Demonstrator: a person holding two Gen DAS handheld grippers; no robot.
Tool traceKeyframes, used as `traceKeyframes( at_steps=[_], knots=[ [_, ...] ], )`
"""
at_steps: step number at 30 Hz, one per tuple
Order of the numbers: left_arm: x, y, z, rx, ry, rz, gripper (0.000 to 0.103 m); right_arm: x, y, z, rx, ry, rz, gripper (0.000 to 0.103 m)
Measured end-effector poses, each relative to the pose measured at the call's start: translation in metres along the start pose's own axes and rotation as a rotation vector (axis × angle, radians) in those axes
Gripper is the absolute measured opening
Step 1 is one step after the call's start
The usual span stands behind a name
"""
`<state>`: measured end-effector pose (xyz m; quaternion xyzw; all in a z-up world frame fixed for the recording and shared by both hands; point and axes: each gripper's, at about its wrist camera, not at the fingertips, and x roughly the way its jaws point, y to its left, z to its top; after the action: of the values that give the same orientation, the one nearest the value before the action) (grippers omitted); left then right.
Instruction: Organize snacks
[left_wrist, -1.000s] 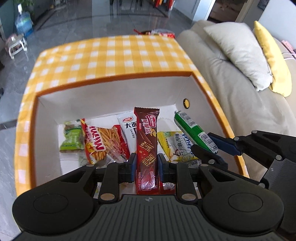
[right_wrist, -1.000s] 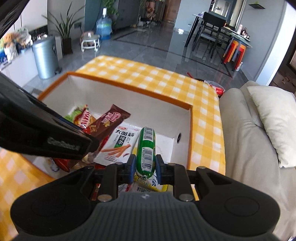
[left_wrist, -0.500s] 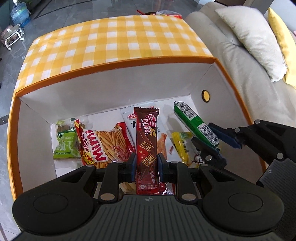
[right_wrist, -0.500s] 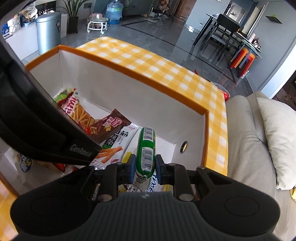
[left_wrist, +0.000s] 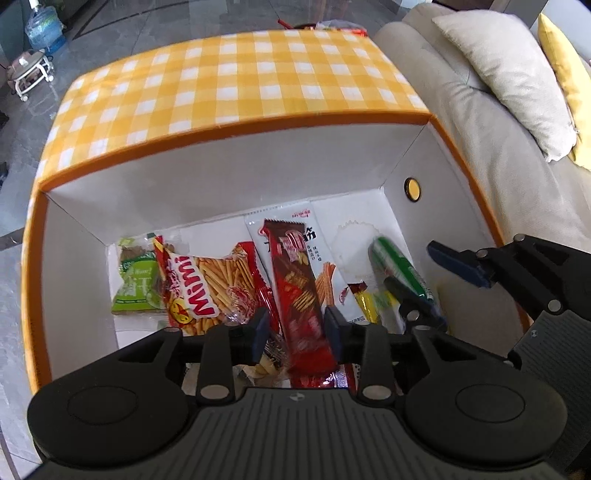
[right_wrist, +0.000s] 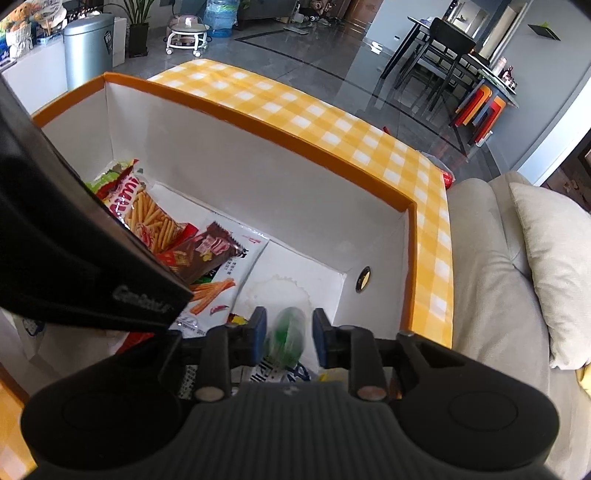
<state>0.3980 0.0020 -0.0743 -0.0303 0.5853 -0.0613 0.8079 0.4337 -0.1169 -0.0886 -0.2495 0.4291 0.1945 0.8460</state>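
A white box with an orange rim (left_wrist: 221, 136) stands on a yellow checked cloth (left_wrist: 240, 74). My left gripper (left_wrist: 295, 330) hangs over the box and its jaws are opening. A red-brown wafer bar (left_wrist: 295, 280) lies blurred between them, and the pads no longer press on it. My right gripper (right_wrist: 288, 332) is opening too. A blurred green sausage (right_wrist: 286, 334) sits loose in its gap. In the left wrist view the right gripper (left_wrist: 417, 269) reaches in from the right, with the sausage (left_wrist: 397, 266) by its blue fingers.
On the box floor lie a Mimi fries bag (left_wrist: 210, 284), a green packet (left_wrist: 136, 284), a white packet (left_wrist: 321, 254) and a yellow packet (left_wrist: 369, 306). A beige sofa (left_wrist: 480, 155) with pillows borders the right side. The left tool's black body hides the lower left of the right wrist view.
Both grippers sank lower into the box. Both jaws, shut on the wafer bar and the green sausage before, have parted, and both snacks now look blurred and loose.
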Motion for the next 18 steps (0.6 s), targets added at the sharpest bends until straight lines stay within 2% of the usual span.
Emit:
traceKeyframes(
  at_steps=[1, 3, 6, 7, 9, 14, 18],
  knots=[
    [-0.004, 0.0, 0.0, 0.002, -0.01, -0.003, 0.048, -0.002, -0.001, 0.0, 0.006, -0.005, 0.001, 0.036],
    [-0.014, 0.001, 0.0, 0.006, -0.037, -0.005, 0.059, -0.007, -0.004, 0.0, 0.013, -0.017, -0.004, 0.042],
    [-0.032, 0.003, 0.001, 0.008, -0.078, 0.007, 0.068, -0.019, -0.007, 0.001, 0.016, -0.044, -0.005, 0.053],
    [-0.04, 0.005, 0.001, 0.008, -0.096, 0.004, 0.069, -0.026, -0.007, 0.002, 0.02, -0.058, -0.004, 0.061],
    [-0.054, 0.006, -0.001, 0.008, -0.138, -0.003, 0.071, -0.038, -0.009, 0.004, 0.035, -0.088, -0.002, 0.068],
    [-0.096, 0.004, -0.016, 0.011, -0.293, 0.03, 0.071, -0.074, -0.015, 0.005, 0.095, -0.167, 0.002, 0.071],
    [-0.131, 0.006, -0.031, -0.003, -0.393, 0.046, 0.071, -0.112, -0.018, 0.003, 0.161, -0.253, 0.007, 0.079]
  ],
)
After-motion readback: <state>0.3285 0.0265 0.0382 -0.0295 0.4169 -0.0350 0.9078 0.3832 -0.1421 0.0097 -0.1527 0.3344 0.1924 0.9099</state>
